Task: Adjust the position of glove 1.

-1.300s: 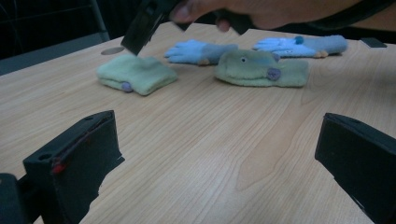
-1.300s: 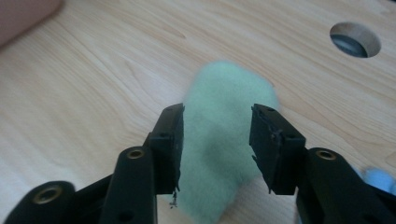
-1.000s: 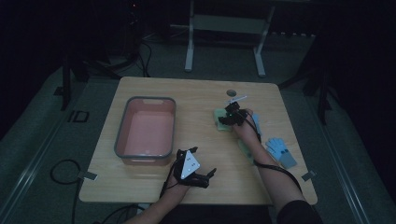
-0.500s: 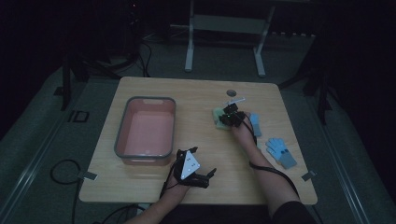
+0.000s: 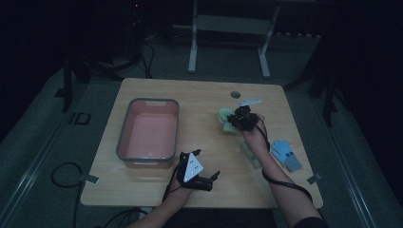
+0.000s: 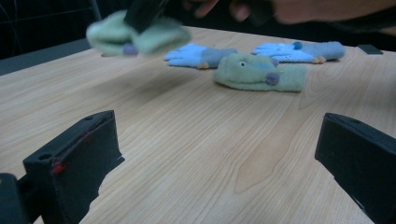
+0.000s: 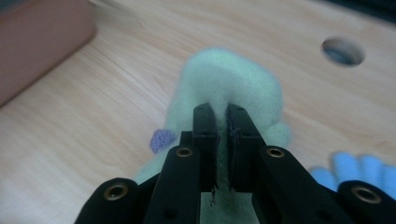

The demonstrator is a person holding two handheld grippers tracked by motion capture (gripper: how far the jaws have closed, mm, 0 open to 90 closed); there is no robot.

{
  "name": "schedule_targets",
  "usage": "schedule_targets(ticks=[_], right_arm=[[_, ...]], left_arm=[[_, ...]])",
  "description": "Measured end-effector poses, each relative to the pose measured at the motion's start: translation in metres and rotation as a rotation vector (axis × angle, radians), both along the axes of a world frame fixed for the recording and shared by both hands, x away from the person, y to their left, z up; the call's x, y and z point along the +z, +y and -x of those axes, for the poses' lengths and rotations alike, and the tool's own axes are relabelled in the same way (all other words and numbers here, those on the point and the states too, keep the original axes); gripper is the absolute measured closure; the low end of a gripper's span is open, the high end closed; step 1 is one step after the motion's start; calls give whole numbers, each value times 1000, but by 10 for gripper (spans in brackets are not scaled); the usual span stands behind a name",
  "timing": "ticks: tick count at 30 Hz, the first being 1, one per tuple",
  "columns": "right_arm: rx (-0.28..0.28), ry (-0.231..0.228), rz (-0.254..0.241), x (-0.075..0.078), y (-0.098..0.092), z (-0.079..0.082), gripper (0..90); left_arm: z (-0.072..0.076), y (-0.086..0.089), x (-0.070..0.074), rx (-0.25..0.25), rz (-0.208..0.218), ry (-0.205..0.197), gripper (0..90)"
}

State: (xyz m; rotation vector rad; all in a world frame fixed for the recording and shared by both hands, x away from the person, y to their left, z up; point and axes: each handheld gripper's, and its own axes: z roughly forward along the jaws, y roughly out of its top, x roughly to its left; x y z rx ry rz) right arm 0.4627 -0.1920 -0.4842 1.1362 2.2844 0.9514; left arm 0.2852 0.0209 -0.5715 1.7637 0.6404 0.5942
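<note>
On the table's right half: a person's right gripper (image 5: 236, 118) has its jaws pinched tight on a green mitten (image 7: 224, 88), which the left gripper view shows clear of the wood.
Grip: the jaws have just been closing, and fleece now bulges on both sides of them, so the hold looks firm enough to carry soft cloth.
Held mitten's place: up in the air, near the round hole (image 5: 235, 94) in the tabletop, right of the pink tub (image 5: 124, 136).
Likely aim: the tub stands bare inside, so it looks like the place meant for the mittens and gloves.
Left gripper (image 5: 205, 172): jaws wide apart with nothing between them, resting low near the table's near edge just beside the tub's corner, probably waiting its turn.
Second green mitten (image 6: 259, 72): flat on the wood, partly under the right forearm in the high view.
Blue gloves (image 6: 201, 52): two, lying flat behind it, apart from each other.
Table (image 5: 199, 102): pale wood, otherwise bare.
</note>
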Motion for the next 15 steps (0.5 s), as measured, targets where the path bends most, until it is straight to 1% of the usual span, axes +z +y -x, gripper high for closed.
schedule_targets(ticks=[1, 4, 5, 7, 9, 10, 13, 15], right_arm=[[-2, -12, 5, 4, -1, 5, 837], [6, -42, -7, 17, -6, 23, 836], [6, -50, -17, 23, -8, 32, 836], [15, -65, -20, 30, -10, 45, 836], [16, -77, -44, 38, -14, 62, 836], [13, -84, -54, 41, -15, 68, 836], [25, -97, -65, 47, -18, 92, 837], [32, -98, -51, 48, -19, 103, 836]], left_arm=[[0, 0, 0, 1, 0, -1, 0], [0, -1, 0, 5, 0, 0, 0], [0, -1, 0, 5, -2, -2, 0], [1, -1, 0, 6, -5, -4, 0], [1, -1, 0, 7, -7, -6, 0], [1, -1, 0, 7, -10, -8, 0], [1, -1, 0, 8, -13, -10, 0], [1, -1, 0, 9, -10, -9, 0]])
